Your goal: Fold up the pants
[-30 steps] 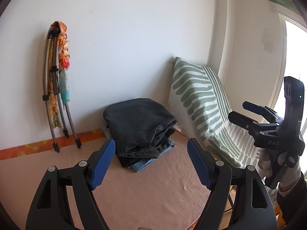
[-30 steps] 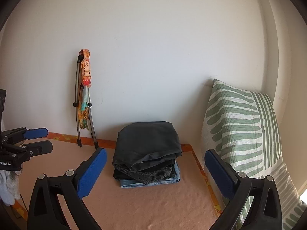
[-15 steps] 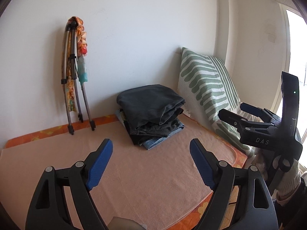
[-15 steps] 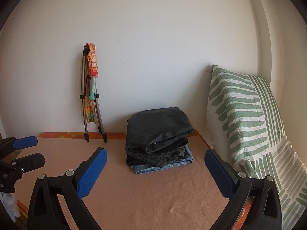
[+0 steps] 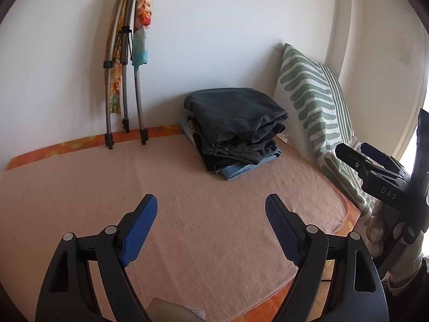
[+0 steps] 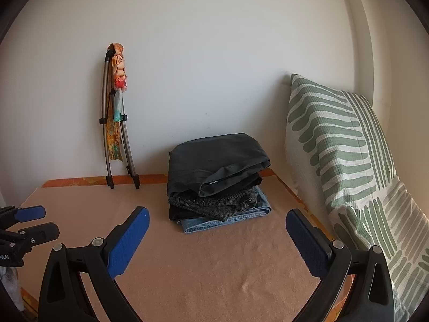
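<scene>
- Peach-covered bed (image 5: 187, 214) by a white wall carries folded pants (image 6: 217, 177) at 12 o'clock.
- Left tool (image 5: 211, 214) and right tool (image 6: 217, 230), both spread, grip nothing.
- Stacking looks finished; next likely calls for fetching another pair.

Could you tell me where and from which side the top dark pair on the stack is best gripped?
I would take the dark pants at the loose front flap with the small label, coming from the near side with the right gripper. That edge overhangs the stack of folded pants, while the back sits close to the wall.
</scene>
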Demonstrator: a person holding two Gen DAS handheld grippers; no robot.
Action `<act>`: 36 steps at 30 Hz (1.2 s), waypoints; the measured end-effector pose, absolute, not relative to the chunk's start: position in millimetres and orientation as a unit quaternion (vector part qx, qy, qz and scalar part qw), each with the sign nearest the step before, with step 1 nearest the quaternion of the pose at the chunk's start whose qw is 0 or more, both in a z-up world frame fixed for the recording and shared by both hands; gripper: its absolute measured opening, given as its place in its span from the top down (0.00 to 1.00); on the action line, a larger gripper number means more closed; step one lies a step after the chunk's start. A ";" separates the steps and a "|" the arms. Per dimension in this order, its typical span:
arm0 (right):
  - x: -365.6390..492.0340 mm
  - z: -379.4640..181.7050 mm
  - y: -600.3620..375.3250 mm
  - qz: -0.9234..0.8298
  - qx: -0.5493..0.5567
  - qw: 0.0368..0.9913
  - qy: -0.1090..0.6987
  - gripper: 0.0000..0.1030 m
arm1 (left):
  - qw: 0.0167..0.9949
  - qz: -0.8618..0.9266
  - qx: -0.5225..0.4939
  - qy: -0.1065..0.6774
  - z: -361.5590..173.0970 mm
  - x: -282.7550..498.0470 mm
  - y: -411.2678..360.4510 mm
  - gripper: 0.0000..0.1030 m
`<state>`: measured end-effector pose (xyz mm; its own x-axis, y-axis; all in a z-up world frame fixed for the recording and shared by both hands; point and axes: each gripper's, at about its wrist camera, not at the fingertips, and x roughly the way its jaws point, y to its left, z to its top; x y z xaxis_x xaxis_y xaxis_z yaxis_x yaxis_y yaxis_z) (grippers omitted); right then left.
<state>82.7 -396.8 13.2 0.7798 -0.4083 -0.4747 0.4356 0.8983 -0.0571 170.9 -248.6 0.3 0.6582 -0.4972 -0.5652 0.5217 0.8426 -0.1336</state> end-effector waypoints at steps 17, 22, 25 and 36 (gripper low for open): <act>88.4 4.0 -389.1 -0.222 0.020 0.941 0.256 0.00 | 0.917 -0.273 0.033 0.288 5.2 158.8 -237.6 0.19; 87.7 3.5 -388.5 -0.224 0.020 0.940 0.255 0.00 | 0.918 -0.271 0.033 0.287 5.0 158.5 -235.6 0.19; 87.4 3.8 -389.1 -0.224 0.022 0.940 0.255 0.00 | 0.919 -0.269 0.032 0.287 5.0 158.5 -234.9 0.19; 88.8 3.9 -388.6 -0.219 0.023 0.941 0.257 0.00 | 0.917 -0.272 0.027 0.292 4.1 159.4 -234.6 0.19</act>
<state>88.8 -388.6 3.9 0.7723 -0.4009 -0.4928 0.4242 0.9029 -0.0697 159.4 -234.6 4.1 0.6815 -0.4838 -0.5491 0.5147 0.8502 -0.1103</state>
